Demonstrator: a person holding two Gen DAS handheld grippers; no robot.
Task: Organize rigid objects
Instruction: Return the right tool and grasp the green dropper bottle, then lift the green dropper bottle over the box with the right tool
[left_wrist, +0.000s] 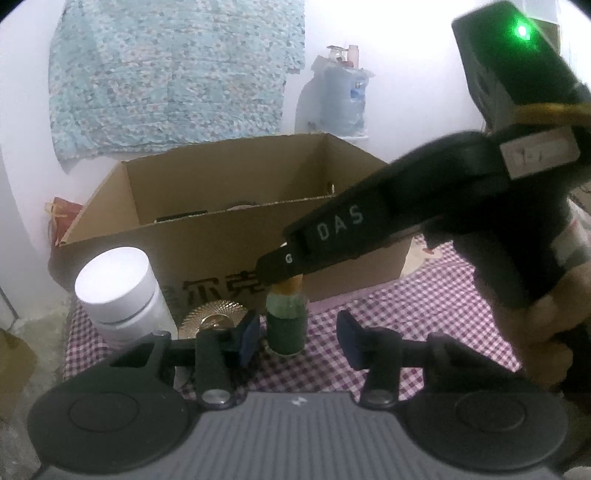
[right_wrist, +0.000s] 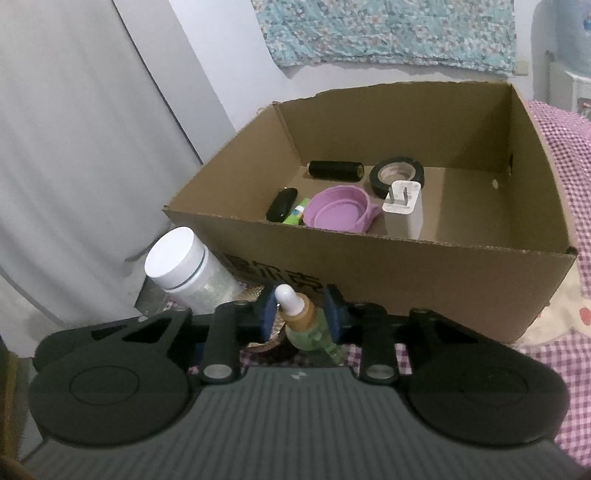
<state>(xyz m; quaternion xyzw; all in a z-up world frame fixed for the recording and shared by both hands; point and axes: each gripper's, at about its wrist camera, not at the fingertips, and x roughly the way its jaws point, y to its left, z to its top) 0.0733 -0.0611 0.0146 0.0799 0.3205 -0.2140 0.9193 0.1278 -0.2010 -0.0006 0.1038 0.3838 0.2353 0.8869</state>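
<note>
A green dropper bottle (left_wrist: 287, 325) with a gold collar and white bulb stands on the checkered cloth in front of a cardboard box (left_wrist: 221, 236). My right gripper (right_wrist: 301, 319) has its blue pads on both sides of the bottle (right_wrist: 306, 325), shut on its neck. In the left wrist view the right gripper (left_wrist: 280, 269) reaches in from the right over the bottle top. My left gripper (left_wrist: 297, 338) is open, low, with the bottle just ahead between its fingers. A white jar (left_wrist: 122, 291) and a gold ribbed disc (left_wrist: 212, 314) stand to the left.
The box (right_wrist: 369, 258) holds a black tape roll (right_wrist: 397, 173), a white charger (right_wrist: 402, 208), a purple collapsed cup (right_wrist: 340, 214), a black cylinder (right_wrist: 336, 170) and a black pod (right_wrist: 281, 203). A grey curtain (right_wrist: 92, 147) hangs left. A water jug (left_wrist: 343, 96) stands behind.
</note>
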